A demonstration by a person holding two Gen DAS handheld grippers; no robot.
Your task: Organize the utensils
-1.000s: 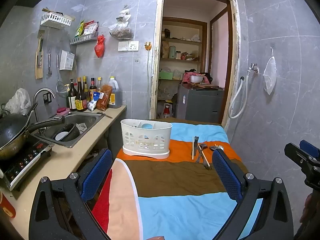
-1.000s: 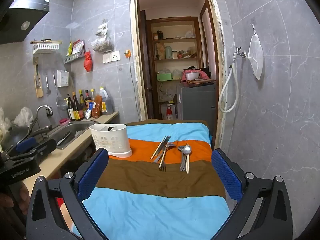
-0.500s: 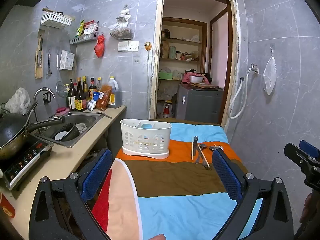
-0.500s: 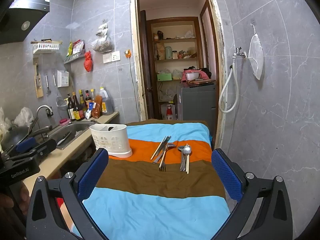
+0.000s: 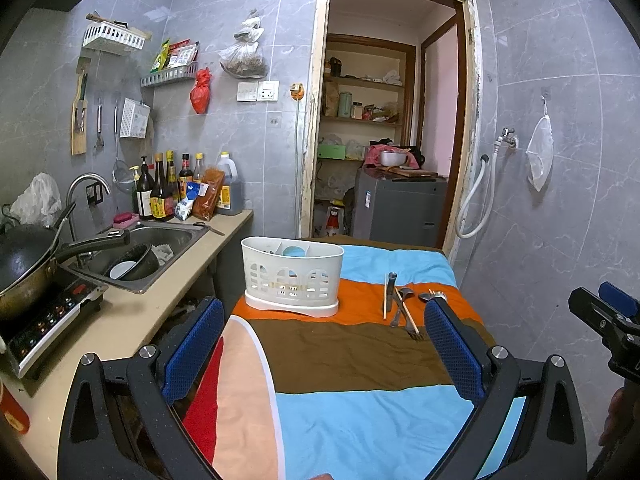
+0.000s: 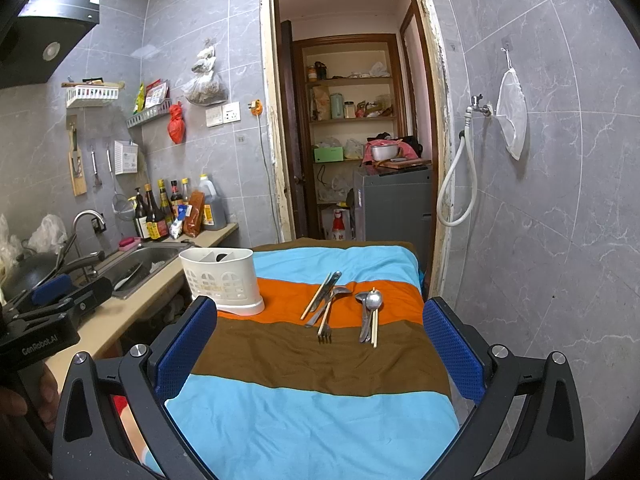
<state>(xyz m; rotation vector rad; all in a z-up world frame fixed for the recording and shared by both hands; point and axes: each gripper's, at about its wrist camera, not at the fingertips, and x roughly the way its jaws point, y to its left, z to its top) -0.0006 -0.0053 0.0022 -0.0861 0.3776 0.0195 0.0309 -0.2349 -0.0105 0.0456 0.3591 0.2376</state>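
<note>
A white plastic utensil caddy point(image 5: 292, 276) point(image 6: 222, 280) stands on the orange stripe of a striped cloth on the table. To its right lie loose utensils: a fork point(image 6: 325, 326), chopsticks point(image 6: 316, 295), and spoons point(image 6: 370, 308); they also show in the left wrist view point(image 5: 402, 304). My left gripper point(image 5: 324, 354) is open and empty, held above the cloth short of the caddy. My right gripper point(image 6: 320, 354) is open and empty, held above the cloth short of the utensils.
A counter on the left holds a sink point(image 5: 136, 248), a wok point(image 5: 24, 264) on an induction hob, and sauce bottles point(image 5: 168, 192). A tiled wall with a hose point(image 6: 456, 184) bounds the right. A doorway point(image 6: 352, 140) lies behind the table.
</note>
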